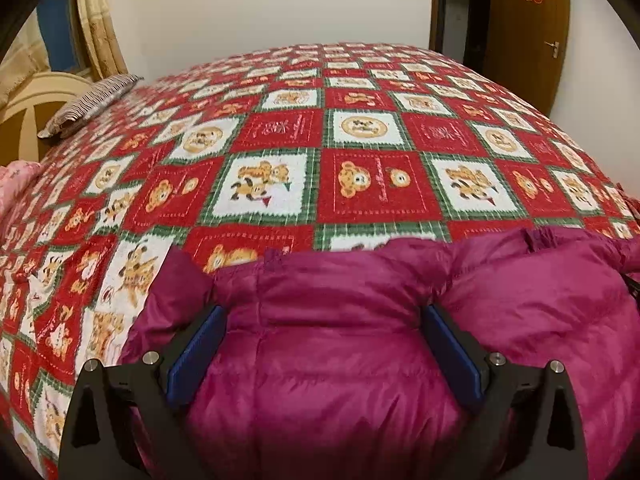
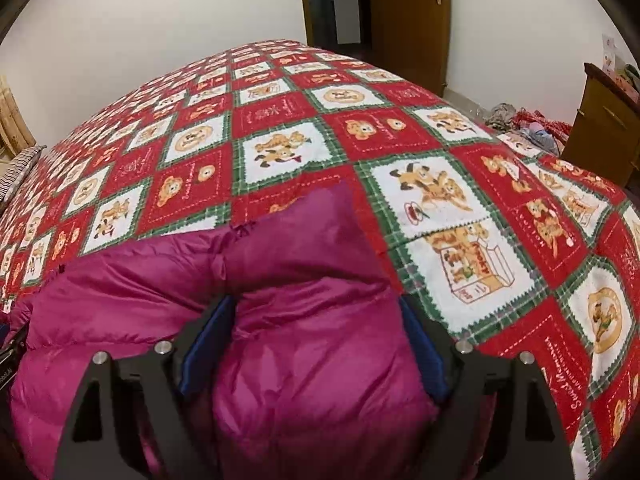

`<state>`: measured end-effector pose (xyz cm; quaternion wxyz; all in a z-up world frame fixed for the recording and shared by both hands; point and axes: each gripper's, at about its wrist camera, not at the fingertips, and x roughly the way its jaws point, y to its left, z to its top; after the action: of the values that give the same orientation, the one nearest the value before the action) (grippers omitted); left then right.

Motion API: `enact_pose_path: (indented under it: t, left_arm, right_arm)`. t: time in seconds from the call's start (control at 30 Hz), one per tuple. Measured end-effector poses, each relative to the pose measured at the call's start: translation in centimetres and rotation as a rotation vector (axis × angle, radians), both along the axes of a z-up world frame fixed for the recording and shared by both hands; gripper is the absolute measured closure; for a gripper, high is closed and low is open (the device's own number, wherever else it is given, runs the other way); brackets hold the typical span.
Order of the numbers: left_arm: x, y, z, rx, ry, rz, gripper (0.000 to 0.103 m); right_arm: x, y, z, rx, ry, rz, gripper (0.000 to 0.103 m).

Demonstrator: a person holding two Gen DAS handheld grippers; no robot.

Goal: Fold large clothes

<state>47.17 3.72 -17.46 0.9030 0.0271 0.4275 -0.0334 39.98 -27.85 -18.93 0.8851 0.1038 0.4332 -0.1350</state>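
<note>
A puffy magenta down jacket [image 1: 520,300] lies bunched at the near edge of a bed covered by a red, white and green bear-print blanket [image 1: 368,136]. In the left wrist view my left gripper [image 1: 324,312] stands wide over the jacket's left part, and the quilted fabric bulges up between its blue pads [image 1: 196,356]. In the right wrist view the jacket [image 2: 120,280] fills the lower left, with a flap reaching out onto the blanket [image 2: 280,152]. My right gripper [image 2: 317,300] straddles a thick fold of it with jaws apart and the pads [image 2: 208,344] beside the fabric.
A striped pillow [image 1: 92,104] and a cream headboard [image 1: 36,108] are at the bed's far left, with pink bedding [image 1: 16,176] beside them. A brown door [image 2: 408,12] stands behind the bed. At the right are a wooden cabinet [image 2: 604,132] and heaped clothes [image 2: 524,124].
</note>
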Motion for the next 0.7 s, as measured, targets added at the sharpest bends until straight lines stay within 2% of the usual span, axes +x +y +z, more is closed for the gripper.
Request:
enact_pose_path:
  t: [0.1, 0.13, 0.23, 0.37, 0.43, 0.53, 0.7]
  left_arm:
    - [-2.4, 1.5, 1.9, -0.020, -0.015, -0.018, 0.004]
    - [-3.7, 2.5, 2.8, -0.031, -0.046, -0.020, 0.004]
    - [-7.5, 5.4, 4.6, -0.035, -0.120, 0.020, 0.004]
    - [-11.1, 8.7, 4.3, -0.104, -0.132, 0.100, 0.004]
    - [-12.1, 9.5, 3.8, -0.146, -0.132, 0.127, 0.004]
    - [-12.6, 9.7, 2.7, -0.182, -0.101, 0.130, 0.004]
    - [-12.5, 9.0, 1.6, -0.184, -0.068, 0.134, 0.004]
  right_arm:
    - [-0.8, 0.2, 1.4, -0.009, 0.015, 0.005, 0.020]
    - [-1.7, 0.6, 2.3, -0.016, -0.018, 0.005, 0.024]
    - [-5.0, 2.8, 5.2, -0.047, -0.116, 0.048, 0.024]
    - [-9.5, 7.9, 7.2, -0.104, -0.186, 0.172, 0.028]
    - [-10.7, 9.8, 7.2, -0.104, -0.206, 0.217, 0.044]
    - [-11.6, 12.2, 6.2, -0.081, -0.208, 0.268, 0.060]
    - [-10.7, 14.4, 4.3, -0.033, -0.170, 0.309, 0.075]
